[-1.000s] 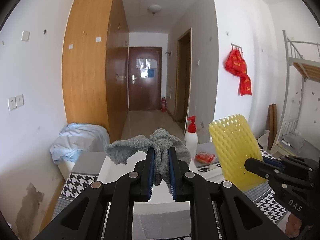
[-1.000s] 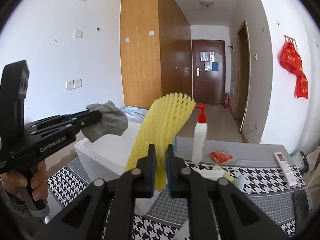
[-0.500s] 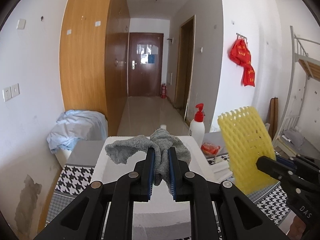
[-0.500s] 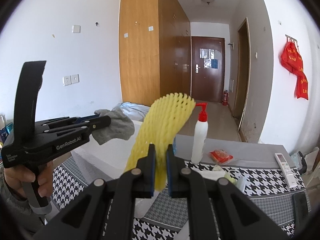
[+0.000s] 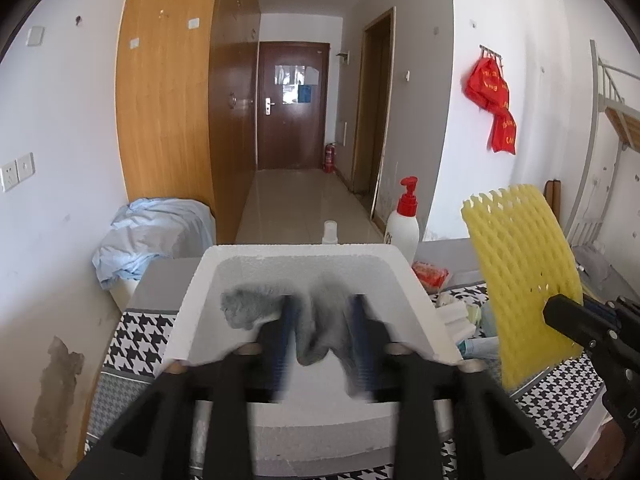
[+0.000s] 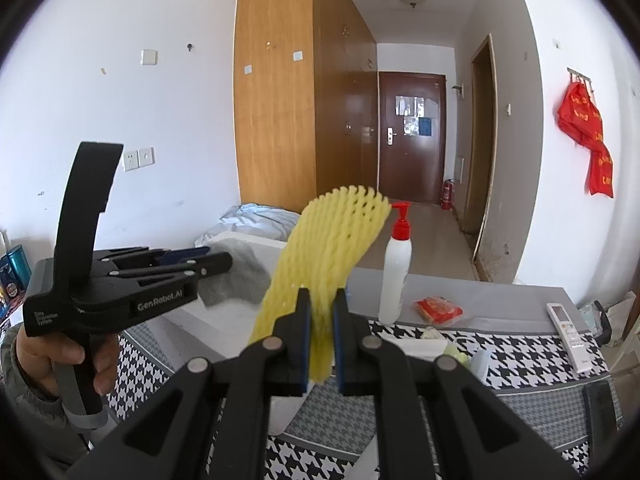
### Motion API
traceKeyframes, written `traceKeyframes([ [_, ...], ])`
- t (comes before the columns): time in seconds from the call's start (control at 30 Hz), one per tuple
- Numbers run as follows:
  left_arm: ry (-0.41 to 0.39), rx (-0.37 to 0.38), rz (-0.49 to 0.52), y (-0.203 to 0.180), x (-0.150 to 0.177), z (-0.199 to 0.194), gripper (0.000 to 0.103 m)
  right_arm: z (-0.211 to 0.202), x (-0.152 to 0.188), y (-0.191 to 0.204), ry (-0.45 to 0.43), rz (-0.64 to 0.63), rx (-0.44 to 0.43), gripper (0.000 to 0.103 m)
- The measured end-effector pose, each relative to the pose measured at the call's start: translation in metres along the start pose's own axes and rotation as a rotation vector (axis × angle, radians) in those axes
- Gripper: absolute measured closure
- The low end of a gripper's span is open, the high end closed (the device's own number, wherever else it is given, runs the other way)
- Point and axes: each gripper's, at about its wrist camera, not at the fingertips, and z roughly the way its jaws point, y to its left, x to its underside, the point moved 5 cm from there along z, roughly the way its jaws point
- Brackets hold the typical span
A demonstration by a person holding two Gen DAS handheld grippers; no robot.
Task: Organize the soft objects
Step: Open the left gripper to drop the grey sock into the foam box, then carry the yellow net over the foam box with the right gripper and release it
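My left gripper (image 5: 322,330) hangs over the white foam box (image 5: 404,276), its fingers spread and blurred. The grey cloth (image 5: 316,320) lies loose between them, dropping into the box. In the right wrist view the left gripper (image 6: 208,258) is at the left with the cloth (image 6: 236,276) below its tips. My right gripper (image 6: 320,334) is shut on a yellow foam net sleeve (image 6: 336,240) and holds it upright above the table, to the right of the box. The sleeve also shows in the left wrist view (image 5: 520,272).
A white pump bottle with a red top (image 6: 396,268), a red packet (image 6: 438,308), a white remote (image 6: 568,336) and small items lie on the houndstooth tablecloth (image 6: 520,360). A pale blue cloth pile (image 5: 156,232) sits behind the box, by the wall.
My left gripper has dipped toward the foam box and opened. The grey cloth has come free of its fingers and is falling in. My right gripper still holds the yellow sleeve.
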Motion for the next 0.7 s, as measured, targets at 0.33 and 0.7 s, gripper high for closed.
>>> traceKeyframes([
  [0.33, -0.147, -0.041, -0.031, 0.011, -0.009, -0.036, 0.002, -0.001, -0.001, 0.004, -0.008, -0.007, -0.012, 0.09],
  [0.7, -0.222, -0.095, -0.038, 0.03, -0.01, -0.065, 0.001, 0.006, -0.012, 0.009, -0.006, 0.001, -0.028, 0.09],
])
